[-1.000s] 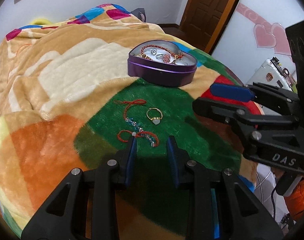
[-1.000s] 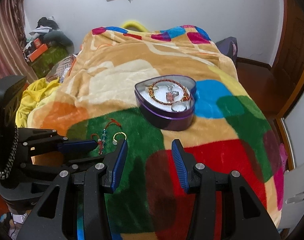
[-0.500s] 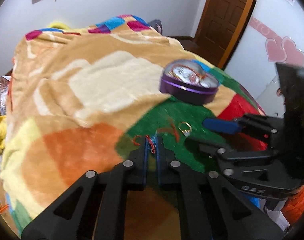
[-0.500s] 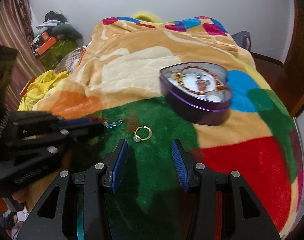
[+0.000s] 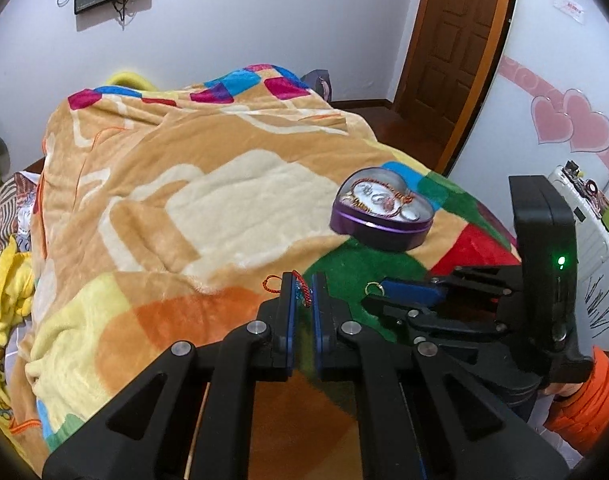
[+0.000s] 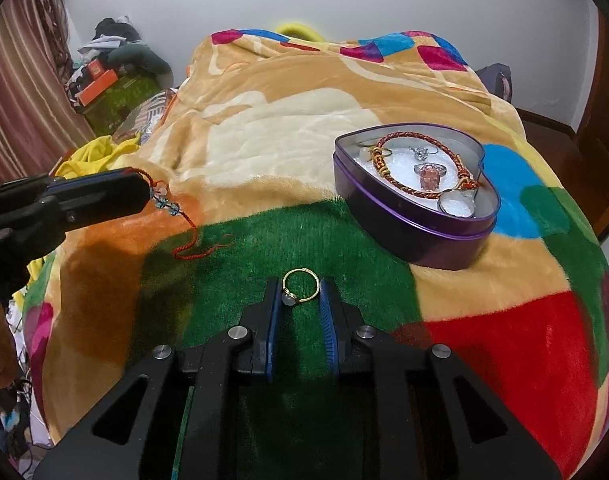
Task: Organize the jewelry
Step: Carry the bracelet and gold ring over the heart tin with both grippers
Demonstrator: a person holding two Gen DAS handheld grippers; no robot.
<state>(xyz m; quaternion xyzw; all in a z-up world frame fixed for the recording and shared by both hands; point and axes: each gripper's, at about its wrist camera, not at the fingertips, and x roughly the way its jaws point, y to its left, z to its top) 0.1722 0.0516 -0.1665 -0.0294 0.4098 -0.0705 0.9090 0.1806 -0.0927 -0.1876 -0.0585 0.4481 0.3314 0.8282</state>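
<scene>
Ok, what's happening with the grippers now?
Left gripper shut on red string bracelet. Right gripper open around gold ring. Heart tin unblocked.

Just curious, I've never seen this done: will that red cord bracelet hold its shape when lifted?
Probably not. The bracelet already droops from the left tool, its tail trailing on the blanket, so it looks floppy. It likely weighs little. Its beads may swing and snag the plush.

Red cord bracelet [image 5: 303,286] between left gripper [image 5: 302,294] jaws.
</scene>
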